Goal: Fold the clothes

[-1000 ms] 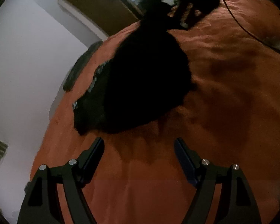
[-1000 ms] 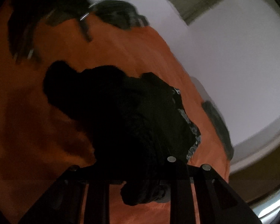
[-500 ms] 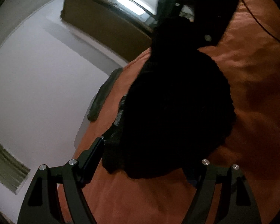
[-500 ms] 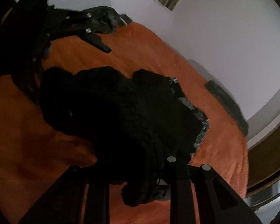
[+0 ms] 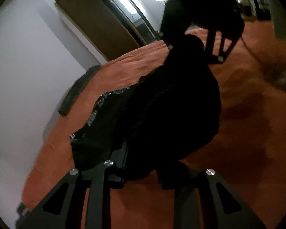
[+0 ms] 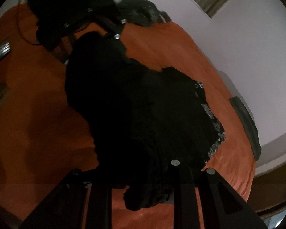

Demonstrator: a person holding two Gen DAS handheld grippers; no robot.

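A black garment (image 5: 162,110) with a pale printed edge lies bunched on the orange bedspread (image 5: 247,129). My left gripper (image 5: 143,164) is shut on its near end; cloth fills the gap between the fingers. My right gripper (image 6: 143,177) is shut on the opposite end of the garment (image 6: 143,114), with a wad of cloth hanging below its fingers. Each gripper shows at the far end of the garment in the other's view: the right one (image 5: 206,38) and the left one (image 6: 97,26).
The orange bedspread (image 6: 38,124) covers the bed. A dark grey cloth (image 5: 76,91) lies at the bed's edge by the white wall; it also shows in the right wrist view (image 6: 246,122). Another dark heap (image 6: 141,13) lies at the far end. A cable (image 5: 251,49) crosses the bed.
My left gripper moved forward onto the garment's near end and closed on it. My right gripper stayed shut on the other end and the garment stretched between them.
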